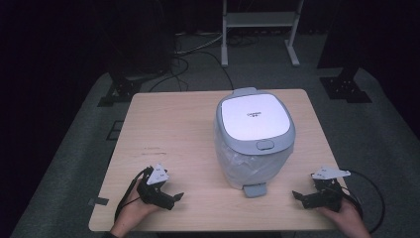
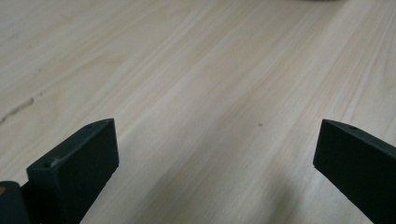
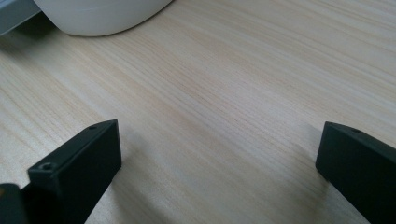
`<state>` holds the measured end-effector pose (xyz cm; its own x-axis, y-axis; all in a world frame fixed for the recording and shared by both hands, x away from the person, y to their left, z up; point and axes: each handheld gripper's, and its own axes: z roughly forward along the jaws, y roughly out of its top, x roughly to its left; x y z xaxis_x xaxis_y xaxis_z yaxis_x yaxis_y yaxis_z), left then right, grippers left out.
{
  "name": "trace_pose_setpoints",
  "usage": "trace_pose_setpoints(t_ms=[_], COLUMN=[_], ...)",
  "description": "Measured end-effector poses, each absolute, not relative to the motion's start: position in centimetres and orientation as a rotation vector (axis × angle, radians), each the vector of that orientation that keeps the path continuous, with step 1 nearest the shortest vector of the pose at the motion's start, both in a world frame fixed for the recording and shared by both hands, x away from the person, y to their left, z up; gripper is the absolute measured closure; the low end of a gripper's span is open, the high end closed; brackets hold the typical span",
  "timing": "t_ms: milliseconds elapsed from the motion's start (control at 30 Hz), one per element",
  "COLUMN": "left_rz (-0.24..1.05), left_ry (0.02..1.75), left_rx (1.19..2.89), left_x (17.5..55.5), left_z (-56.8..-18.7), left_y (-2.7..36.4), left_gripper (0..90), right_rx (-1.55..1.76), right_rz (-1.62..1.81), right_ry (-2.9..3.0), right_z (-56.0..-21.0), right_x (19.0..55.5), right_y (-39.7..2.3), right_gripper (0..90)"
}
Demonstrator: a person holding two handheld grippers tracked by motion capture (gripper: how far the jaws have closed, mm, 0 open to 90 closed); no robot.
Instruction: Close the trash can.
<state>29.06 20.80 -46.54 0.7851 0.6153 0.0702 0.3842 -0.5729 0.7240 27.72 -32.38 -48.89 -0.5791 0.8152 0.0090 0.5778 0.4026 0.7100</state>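
Centrally, the pedal bin (image 1: 254,136) stands between the left tongs (image 1: 171,198) and right tongs (image 1: 302,197), both spread wide, empty, on the table (image 1: 168,129).

bright table (image 1: 168,129), dark blurry surroundings

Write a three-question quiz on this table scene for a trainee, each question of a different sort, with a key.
1. True or false: the lid of the pedal bin is shut.
2. How do the jaws of the left gripper and the right gripper stand? A) both apart with nothing between them; B) both closed on the bin; C) one closed on a cable.
3. Fill in: the grey foot pedal sticks out at the bin's base towards the ______ edge of the wooden table.

Key
1. True: the lid lies flat on the rim.
2. A: both gripper views show bare table between the jaws.
3. Near, the person's side.
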Motion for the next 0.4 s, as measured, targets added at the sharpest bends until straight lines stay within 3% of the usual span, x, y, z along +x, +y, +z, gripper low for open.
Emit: trace_pose_setpoints(t_ms=[400], left_rz=[0.347], left_ry=[0.737], left_rx=[2.315], left_x=[29.3], left_z=[-47.9], left_y=[20.9], left_gripper=[0.0], right_rx=[1.206], right_rz=[0.975], right_ry=[2.325], right_z=[-48.9], right_x=[27.7], right_y=[-32.4], right_gripper=[0.0])
